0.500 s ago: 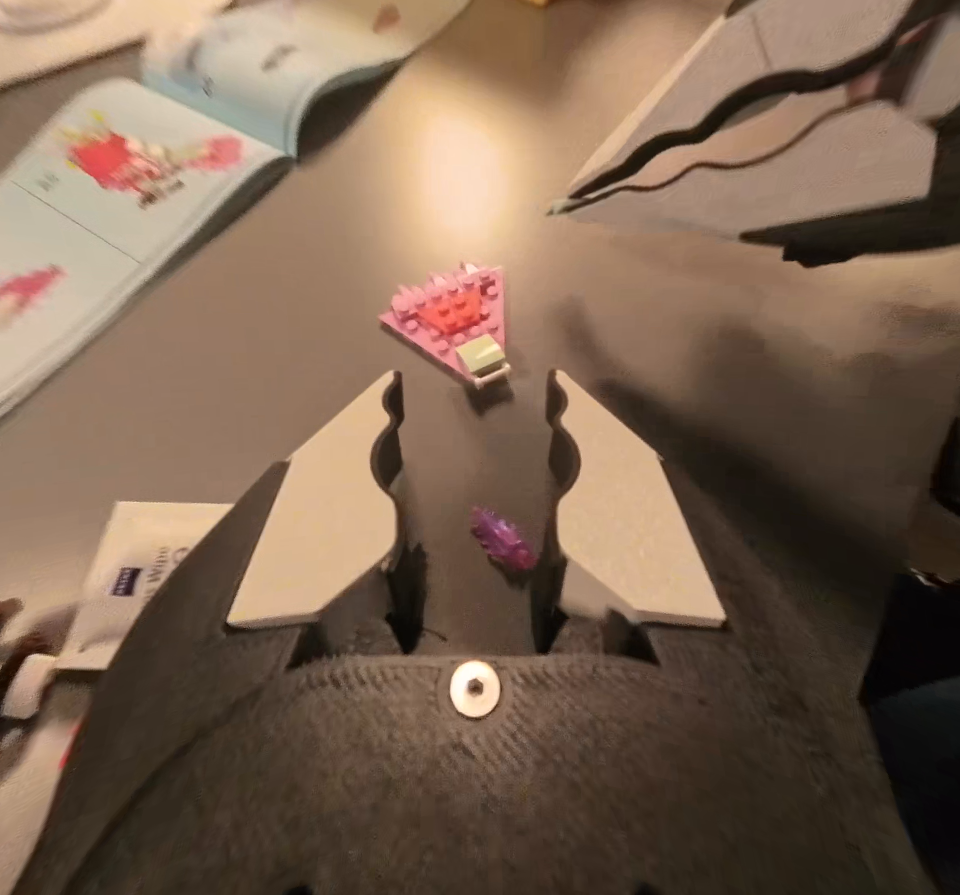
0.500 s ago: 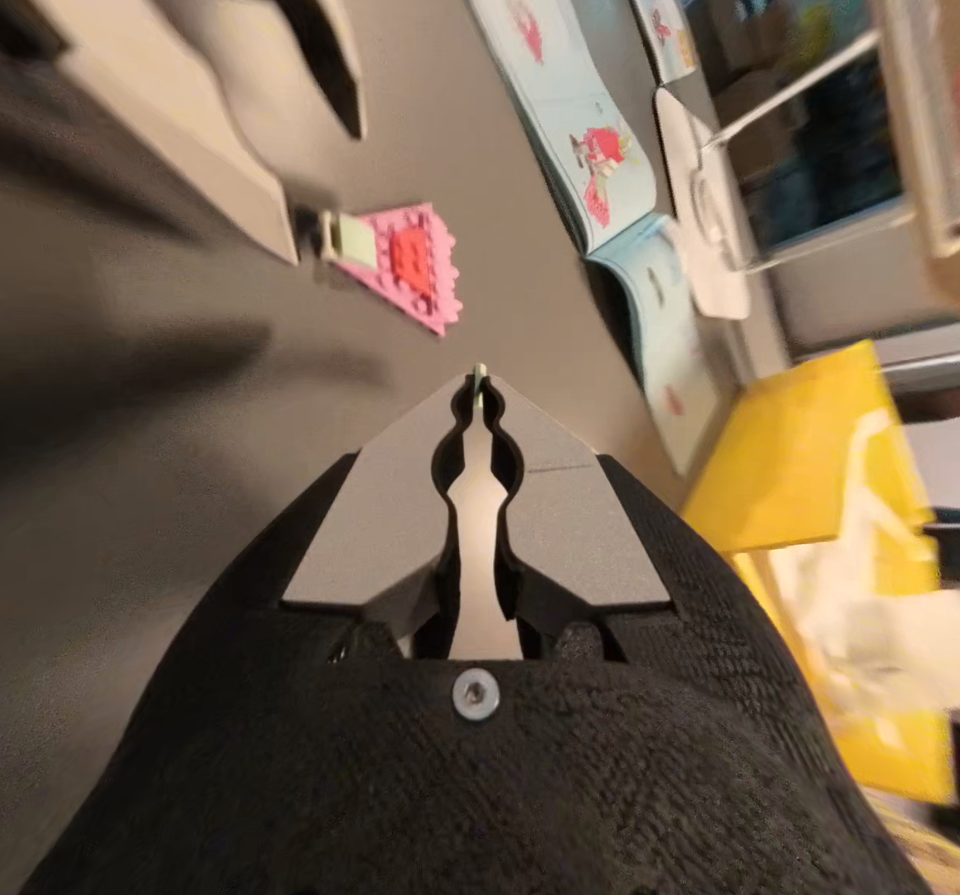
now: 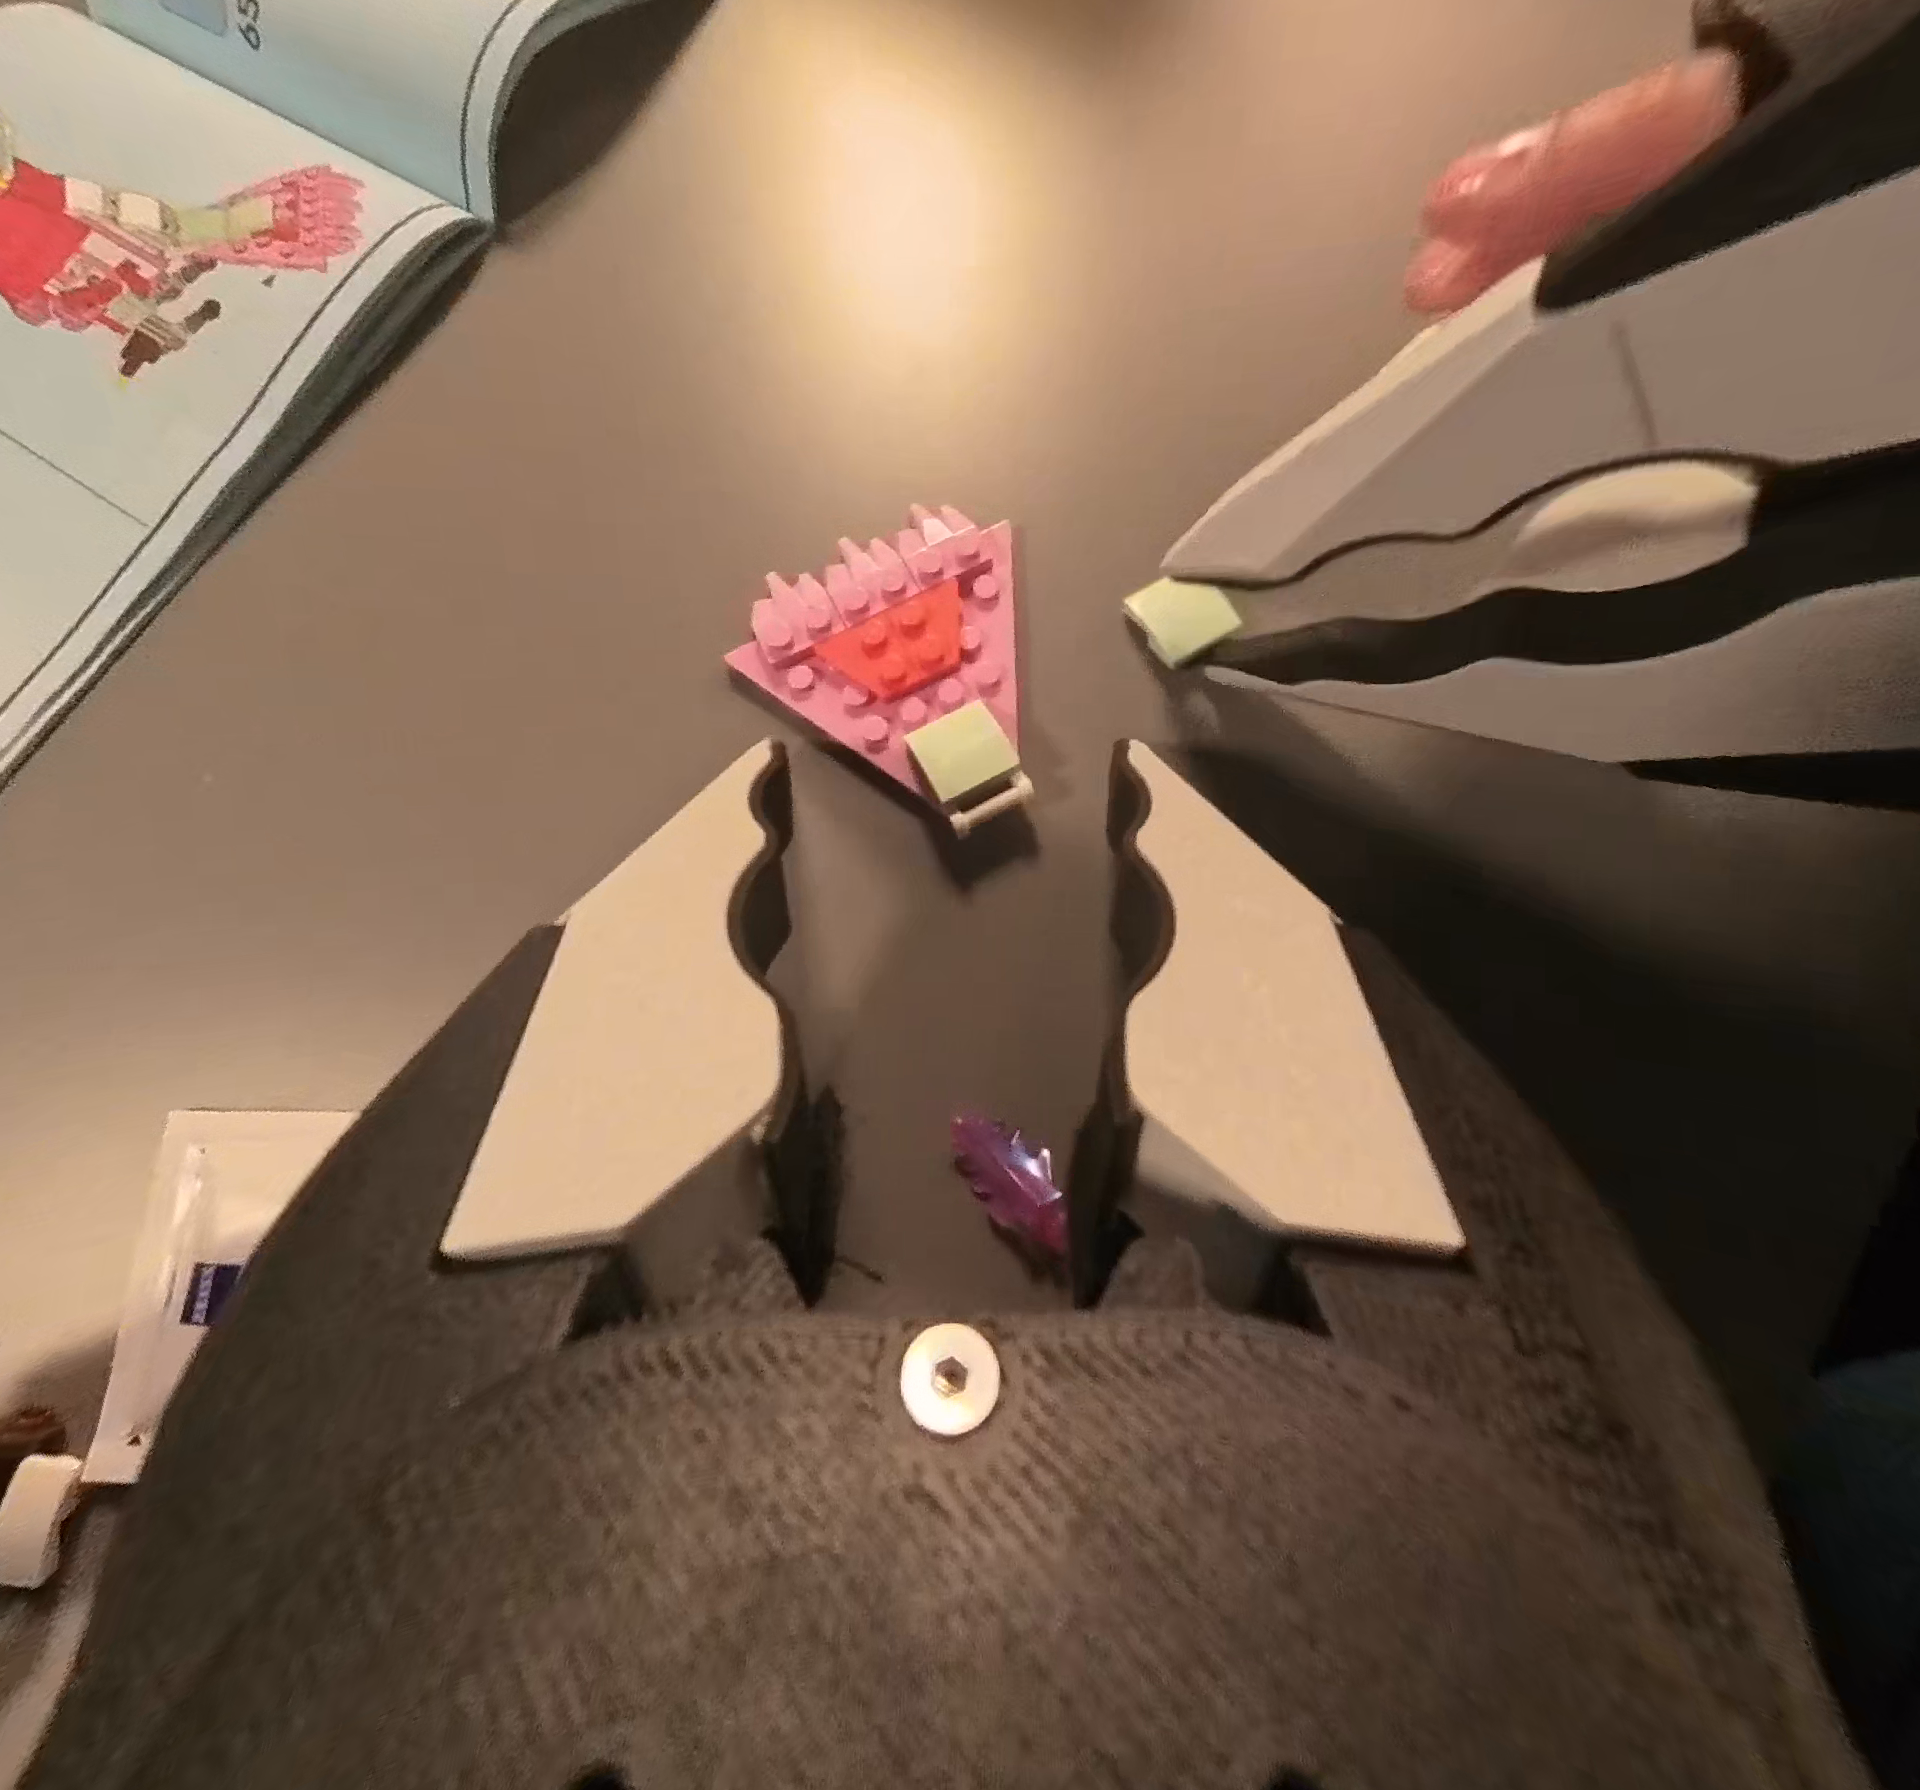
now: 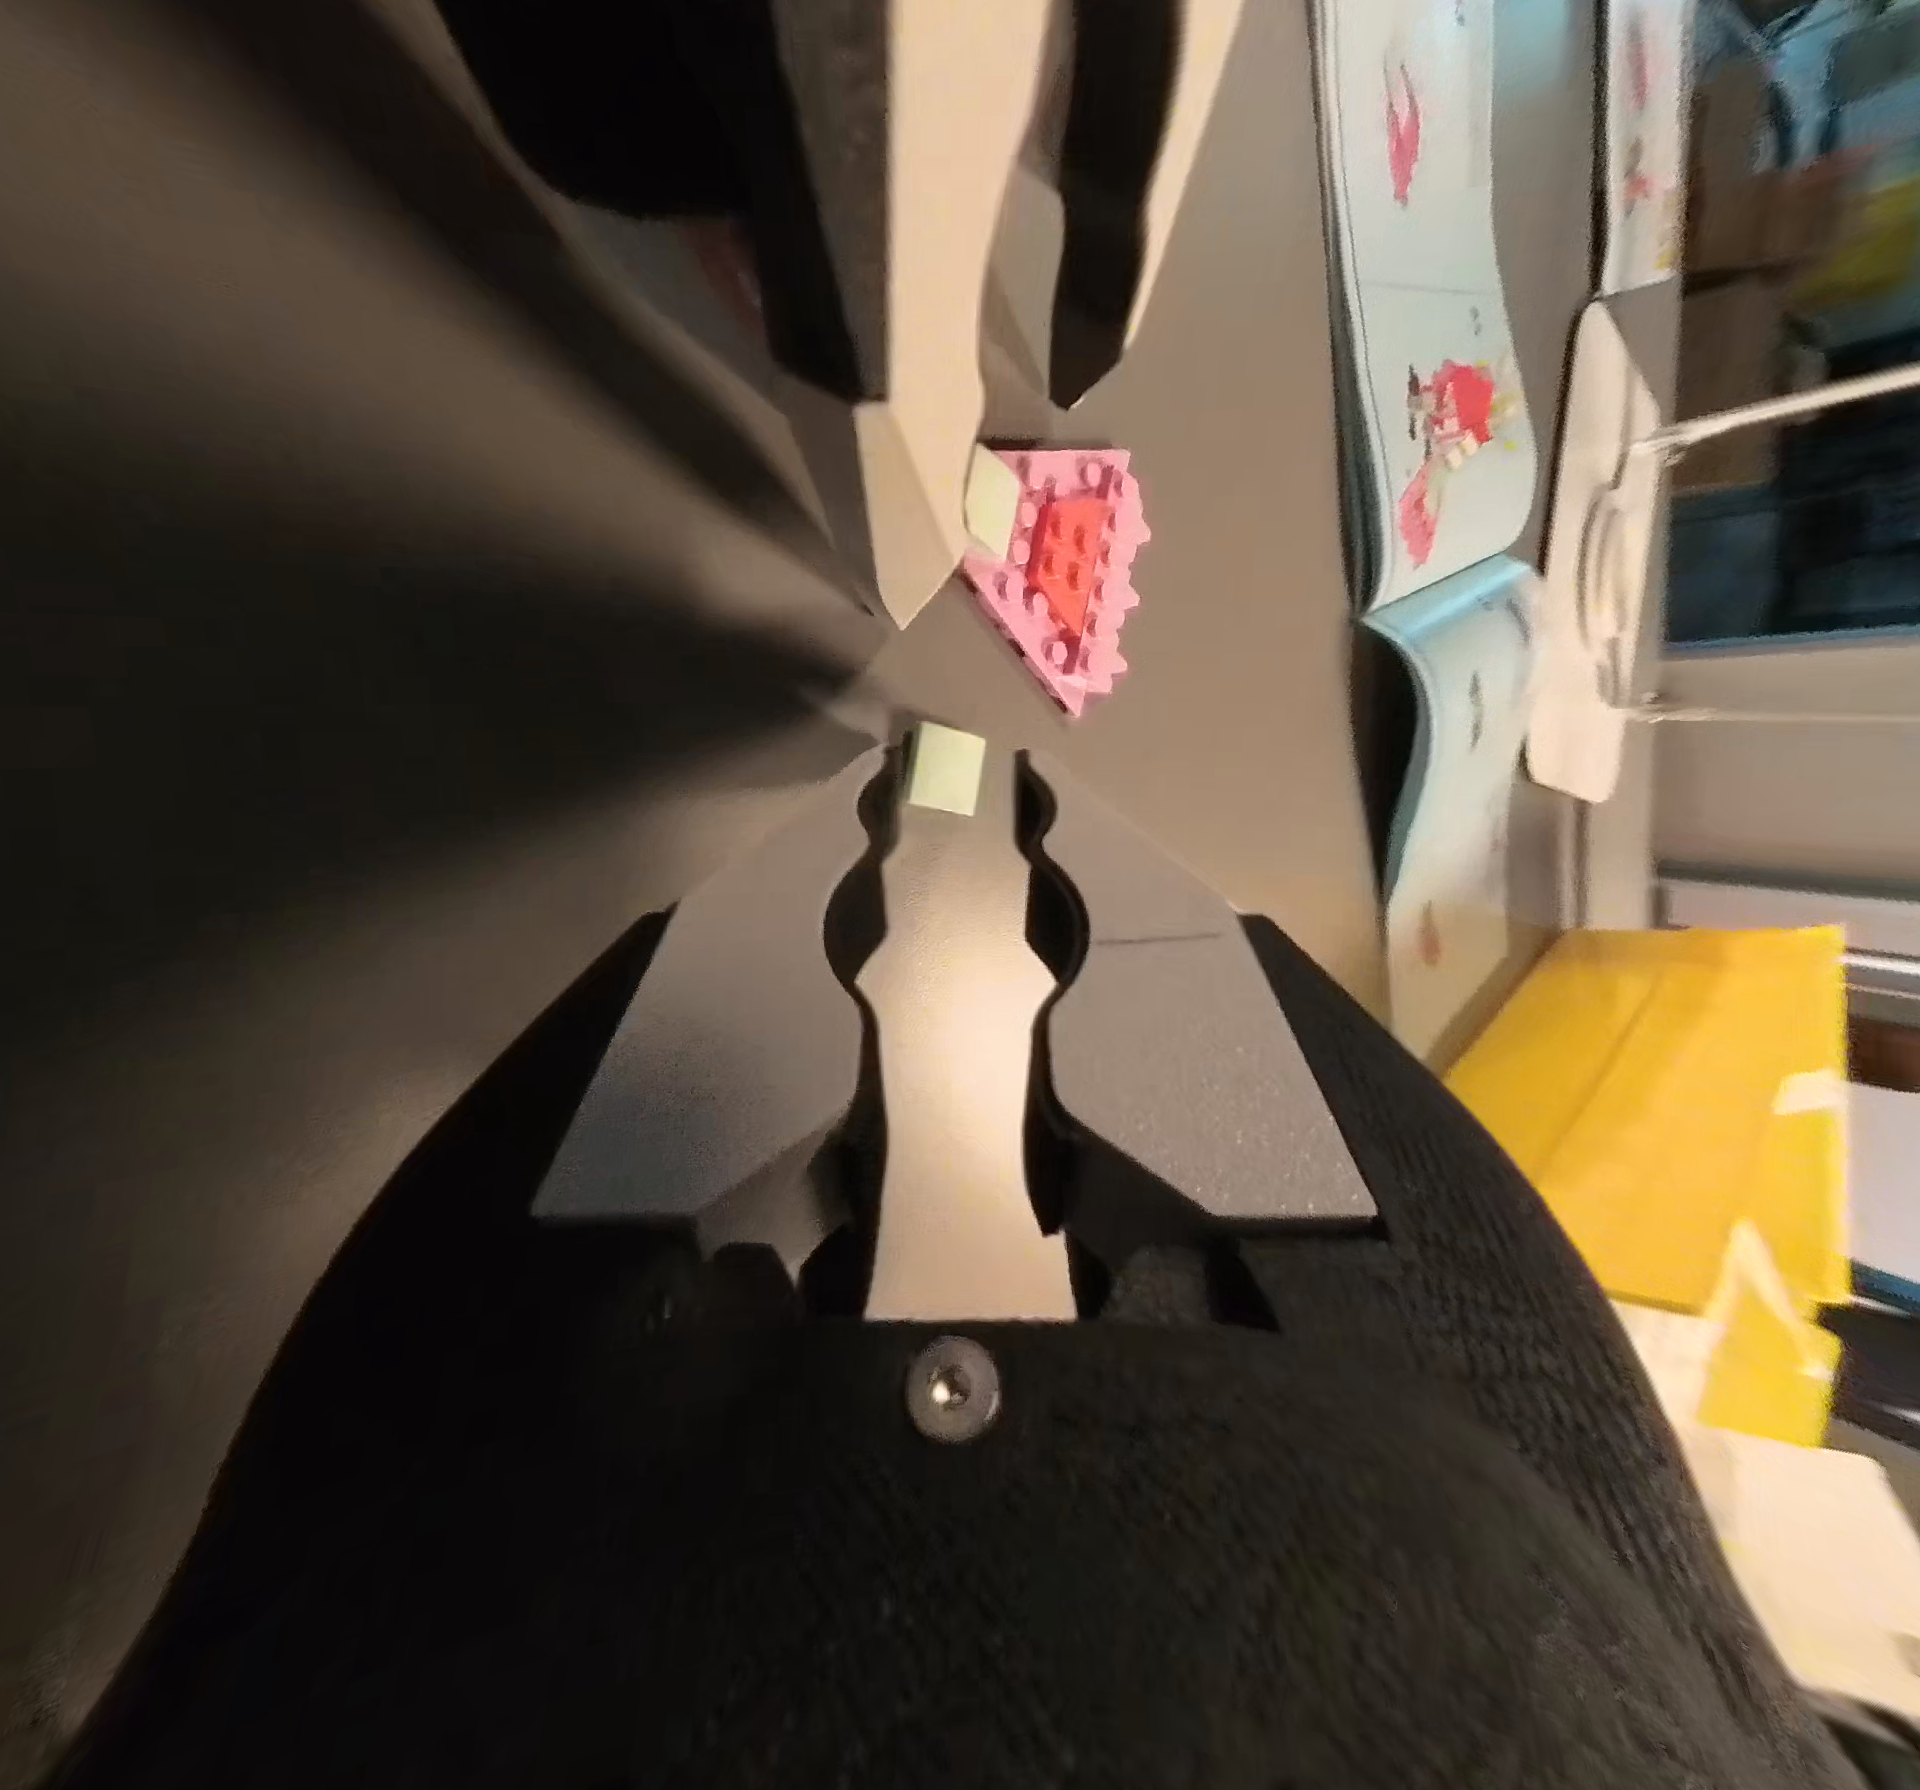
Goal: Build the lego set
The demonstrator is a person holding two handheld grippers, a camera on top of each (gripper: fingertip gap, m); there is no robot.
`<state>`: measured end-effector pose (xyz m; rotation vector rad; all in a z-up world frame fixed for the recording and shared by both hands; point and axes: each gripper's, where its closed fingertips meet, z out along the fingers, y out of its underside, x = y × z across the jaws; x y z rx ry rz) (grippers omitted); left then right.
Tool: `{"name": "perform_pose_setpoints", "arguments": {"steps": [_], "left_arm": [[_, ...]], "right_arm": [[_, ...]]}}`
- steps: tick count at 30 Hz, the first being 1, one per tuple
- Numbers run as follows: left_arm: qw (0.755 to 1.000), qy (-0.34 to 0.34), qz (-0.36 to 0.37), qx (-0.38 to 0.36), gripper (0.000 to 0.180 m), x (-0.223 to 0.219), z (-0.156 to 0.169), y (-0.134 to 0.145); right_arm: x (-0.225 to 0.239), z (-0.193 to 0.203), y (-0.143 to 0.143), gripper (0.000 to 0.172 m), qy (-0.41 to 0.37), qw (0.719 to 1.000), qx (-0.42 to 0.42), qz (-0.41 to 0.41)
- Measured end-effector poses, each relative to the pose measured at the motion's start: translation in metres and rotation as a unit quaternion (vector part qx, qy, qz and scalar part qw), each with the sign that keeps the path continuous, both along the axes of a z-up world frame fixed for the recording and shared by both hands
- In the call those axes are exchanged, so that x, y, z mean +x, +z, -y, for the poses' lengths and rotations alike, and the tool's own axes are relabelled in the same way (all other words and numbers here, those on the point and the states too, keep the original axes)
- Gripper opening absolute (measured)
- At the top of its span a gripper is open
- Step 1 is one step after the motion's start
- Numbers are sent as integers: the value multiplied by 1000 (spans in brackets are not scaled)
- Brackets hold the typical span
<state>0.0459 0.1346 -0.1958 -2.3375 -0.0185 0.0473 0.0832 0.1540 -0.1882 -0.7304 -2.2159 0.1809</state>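
Pink wedge brick assy [image 3: 894, 644] flat on grey table [image 3: 623, 493], narrow end w/ pale green tile toward L gripper [image 3: 945, 764], whose jaws are wide apart, nothing in them. R gripper [image 4: 951, 764] has a pale green tile [image 3: 1184, 620] between tips; right pad shows a gap. Open booklet [image 3: 260, 182] far left, purple leaf piece [image 3: 1008, 1184] under L jaws.

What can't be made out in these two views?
- Left wrist view: white packet, mostly behind the left claw and cut off by the frame edge.
- Left wrist view: open pale-blue booklet, cut off by the left edge.
- Right wrist view: pink studded wedge plate, near end behind the left claw's finger; yellow box, blurred.
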Motion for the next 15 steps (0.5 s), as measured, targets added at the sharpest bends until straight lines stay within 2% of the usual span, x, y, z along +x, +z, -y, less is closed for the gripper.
{"name": "perform_pose_setpoints", "arguments": {"steps": [3,5,6,9,12,15], "left_arm": [[1000,-2,7,-5,54,-1,1,0],[1000,-5,5,-5,44,-2,2,0],[1000,-9,1,-3,32,-3,2,0],[1000,-16,0,8,19,-5,2,1],[999,-15,32,23,18,-7,1,4],[995,-8,94,44,18,-9,0,12]], "right_arm": [[5,7,7,41,-14,995,-96,20],[5,10,18,44,-11,989,-148,2],[4,8,23,44,-9,987,-157,-13],[-2,1,30,45,-2,988,-143,-58],[-12,-1,24,46,8,991,-99,-87],[-22,6,18,46,31,992,-38,-112]]}}
